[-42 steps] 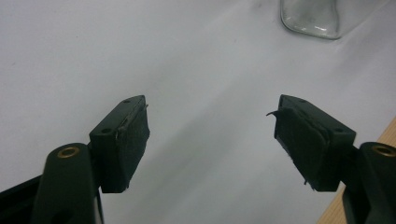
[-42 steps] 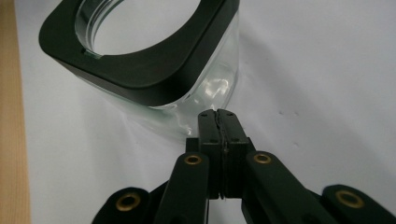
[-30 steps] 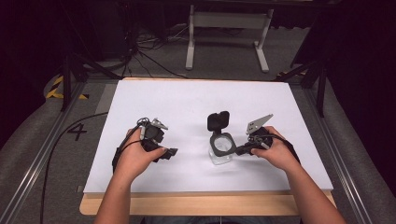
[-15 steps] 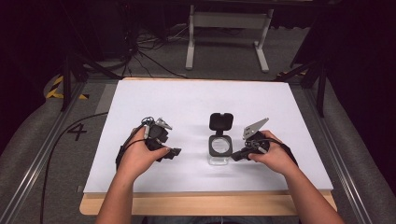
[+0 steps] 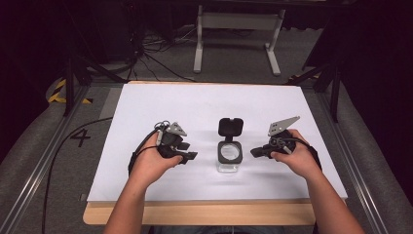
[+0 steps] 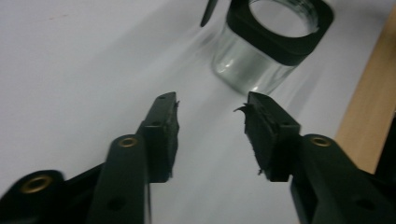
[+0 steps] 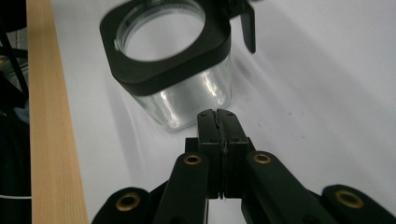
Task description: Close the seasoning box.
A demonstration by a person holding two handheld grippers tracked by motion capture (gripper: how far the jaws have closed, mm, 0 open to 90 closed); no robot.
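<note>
Glass jar (image 5: 229, 158): you have one of these, clear-walled with a square black collar, standing upright on the white sheet (image 5: 146, 105) between your two hands, mouth uncovered. Its one black lid (image 5: 230, 127) is flipped back on the far side. Your left gripper (image 5: 189, 156) sits just left of the jar, apart from it; its two jaws have just been closing and now stand half spread, with nothing between them. In the left gripper view the jar (image 6: 266, 51) is ahead of the pads (image 6: 259, 128). Your right gripper (image 5: 255, 152) has its two jaws pressed together on nothing, the tips just beside the jar's right wall (image 7: 187, 100). Farther off, one wooden table edge (image 5: 204, 214) borders the sheet.
</note>
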